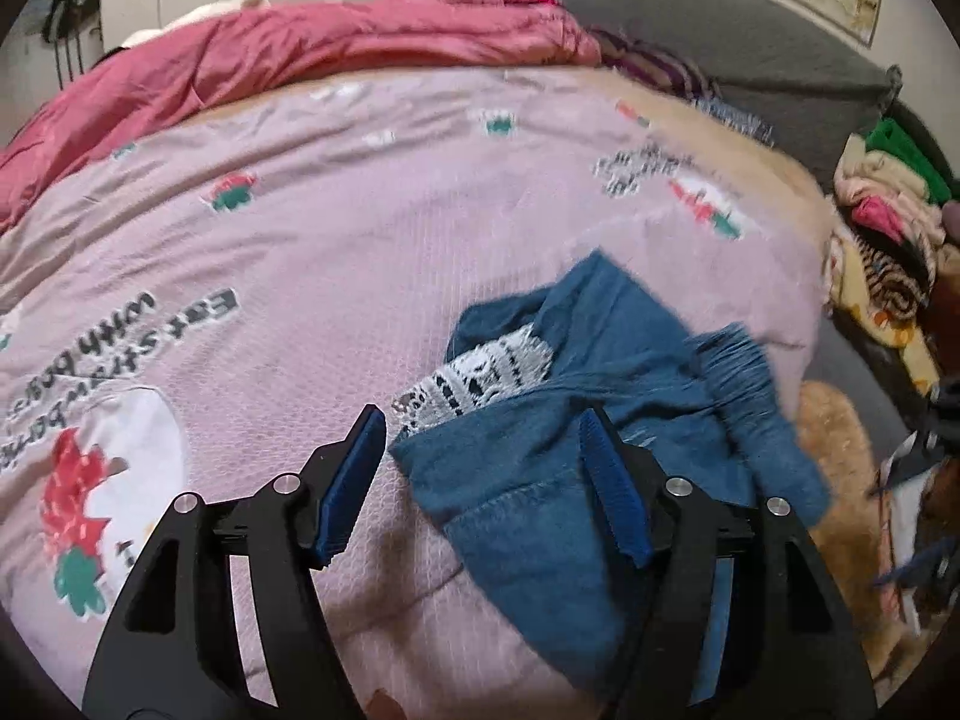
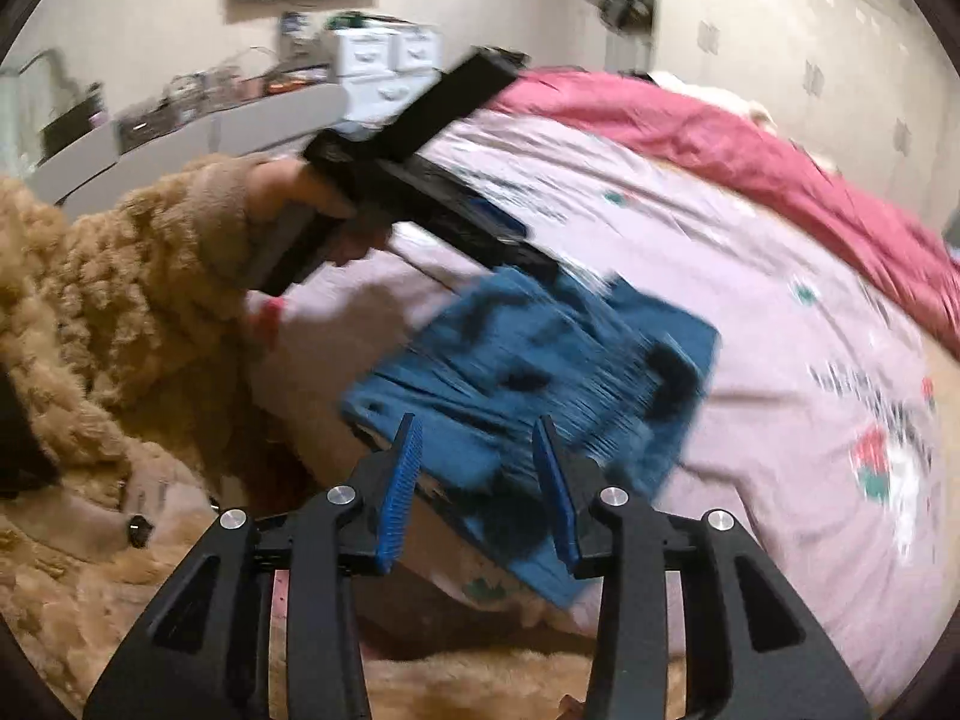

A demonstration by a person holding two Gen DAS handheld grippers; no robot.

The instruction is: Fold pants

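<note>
Blue pants (image 1: 576, 420) lie bunched on the pink bedspread (image 1: 360, 228), with a white patterned lining showing at the opening. My left gripper (image 1: 480, 444) is open just above the pants' near-left edge, holding nothing. In the right wrist view the pants (image 2: 540, 372) are a motion-blurred blue heap near the bed's edge. My right gripper (image 2: 477, 450) is open over their near side and empty. The left gripper (image 2: 456, 198) shows there too, held by a hand in a fuzzy tan sleeve, its tip at the far edge of the pants.
A red quilt (image 1: 300, 54) lies along the far side of the bed. A grey headboard (image 1: 750, 60) and a pile of clothes (image 1: 888, 228) are at the right. A fuzzy tan garment (image 2: 120, 312) is at the near left. Shelves and drawers (image 2: 384, 66) line the wall.
</note>
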